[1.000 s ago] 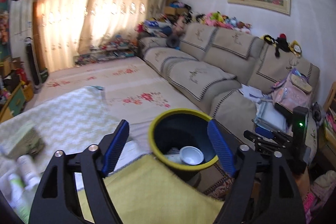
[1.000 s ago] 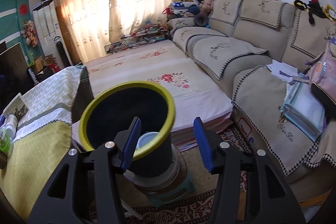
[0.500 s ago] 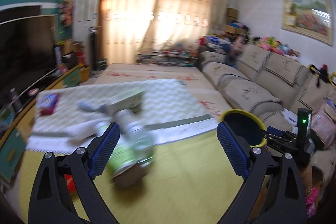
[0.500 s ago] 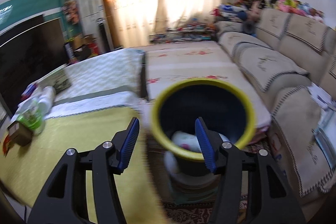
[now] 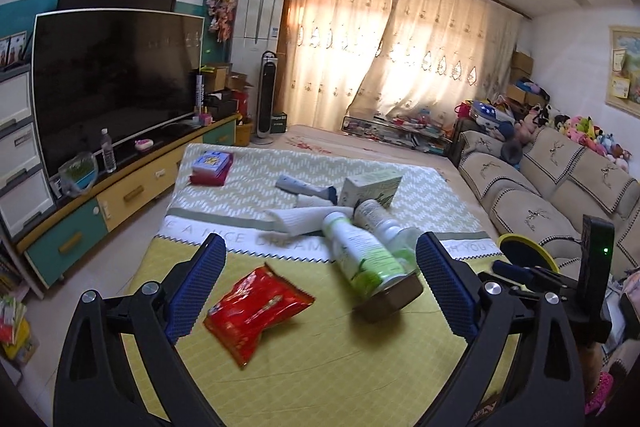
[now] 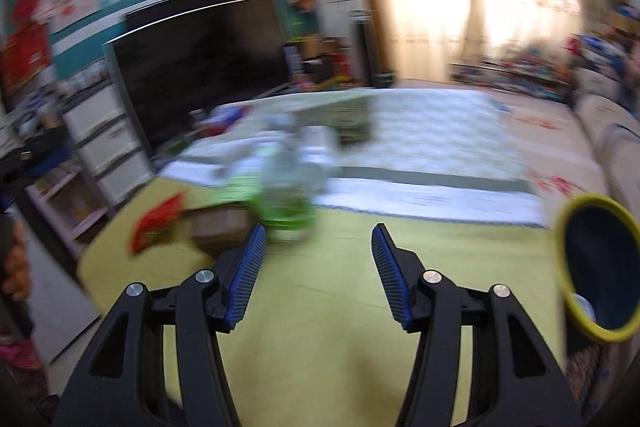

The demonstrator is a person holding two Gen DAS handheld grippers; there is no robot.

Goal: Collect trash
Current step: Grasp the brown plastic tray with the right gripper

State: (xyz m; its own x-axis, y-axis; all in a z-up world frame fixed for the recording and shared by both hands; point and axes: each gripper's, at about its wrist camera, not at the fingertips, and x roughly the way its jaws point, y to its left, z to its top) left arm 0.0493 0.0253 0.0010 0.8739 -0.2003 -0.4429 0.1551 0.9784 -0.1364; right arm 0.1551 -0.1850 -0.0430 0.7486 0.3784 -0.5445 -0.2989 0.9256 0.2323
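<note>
Two grippers, both empty. My left gripper (image 5: 320, 279) has just been opening and its jaws gape wide, bare, above the red snack packet (image 5: 256, 311) lying flat on the yellow cloth (image 5: 360, 367). Green-labelled bottle (image 5: 362, 255) lies on its side, cap pointing away. Right gripper (image 6: 318, 275) half-open, nothing held; bin (image 6: 596, 267) at right.

place: home living room | cues: television (image 5: 112, 83); sofa (image 5: 552, 187); curtains (image 5: 400, 55); plush toys (image 5: 592, 139)

The worktop (image 5: 312, 379) has a yellow and a zigzag cloth. On it lie a red snack bag (image 5: 256, 311), two bottles (image 5: 360, 255), a brown box (image 5: 390, 301) and a carton (image 5: 372, 189).
</note>
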